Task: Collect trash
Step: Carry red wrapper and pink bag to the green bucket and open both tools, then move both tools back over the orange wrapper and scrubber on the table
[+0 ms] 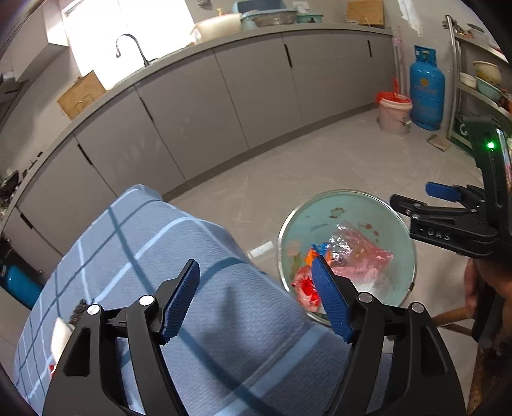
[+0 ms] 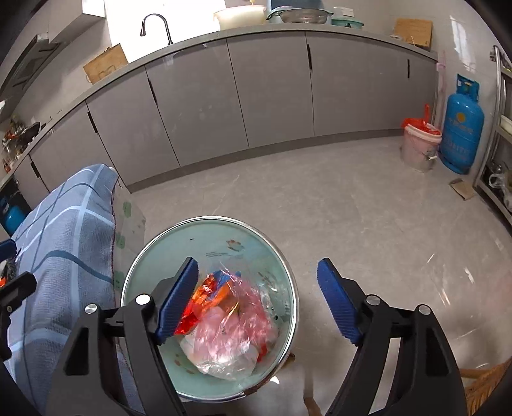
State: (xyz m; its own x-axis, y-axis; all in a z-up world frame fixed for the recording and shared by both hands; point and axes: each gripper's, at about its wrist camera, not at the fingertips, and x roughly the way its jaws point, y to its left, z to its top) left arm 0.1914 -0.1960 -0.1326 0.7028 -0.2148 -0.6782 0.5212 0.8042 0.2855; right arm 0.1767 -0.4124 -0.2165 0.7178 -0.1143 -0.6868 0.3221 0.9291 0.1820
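Trash (image 2: 224, 323) lies in bowl (image 2: 204, 236) beneath right gripper (image 2: 256, 300).

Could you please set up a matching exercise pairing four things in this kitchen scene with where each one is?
Things:
1. basin
2. gas cylinder
3. checked cloth
4. faucet

Places:
A. draped over the table beside the basin
B. on the counter at the sink
C. below the right gripper, holding plastic bags
D. on the floor next to the pink bucket

Pairs: 1-C, 2-D, 3-A, 4-B
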